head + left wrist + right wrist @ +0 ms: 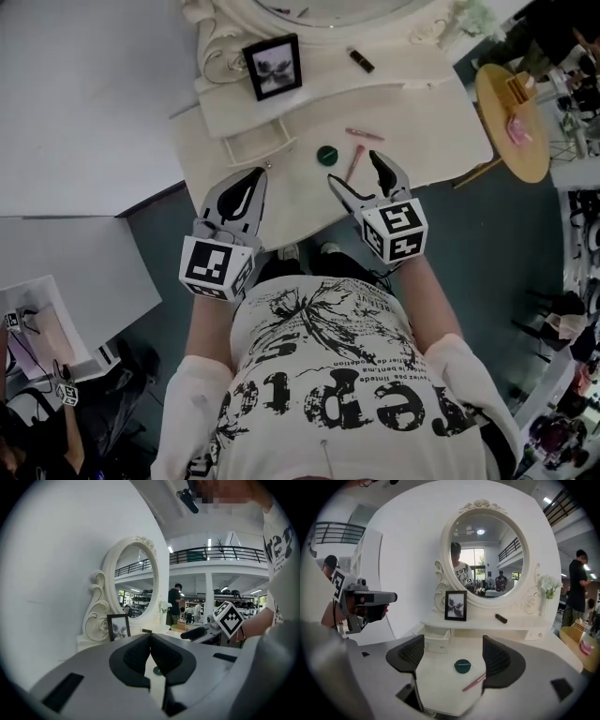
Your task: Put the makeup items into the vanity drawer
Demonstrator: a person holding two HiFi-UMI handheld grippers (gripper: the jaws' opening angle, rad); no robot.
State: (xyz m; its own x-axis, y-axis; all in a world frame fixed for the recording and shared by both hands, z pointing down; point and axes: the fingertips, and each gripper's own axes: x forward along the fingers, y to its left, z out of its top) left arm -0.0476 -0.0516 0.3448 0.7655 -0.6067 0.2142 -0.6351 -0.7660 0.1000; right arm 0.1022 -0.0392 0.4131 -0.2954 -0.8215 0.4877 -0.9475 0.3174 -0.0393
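Left gripper (pixel 255 176) is pinched shut, empty, over the front edge of the vanity (pixel 422 122). Right gripper (pixel 354 169) gapes wide, empty too; the green compact (pixel 326 155) sits at its 11 o'clock.

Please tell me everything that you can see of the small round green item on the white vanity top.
The green compact is a small, flat, round case. It is dark green, looks like plastic and appears closed, and it bears a faint mark on top that is too small to read. It lies flat on the white vanity top, a little to the right of the open drawer. A pink pencil lies close beside it but apart. Only the vanity top touches it.
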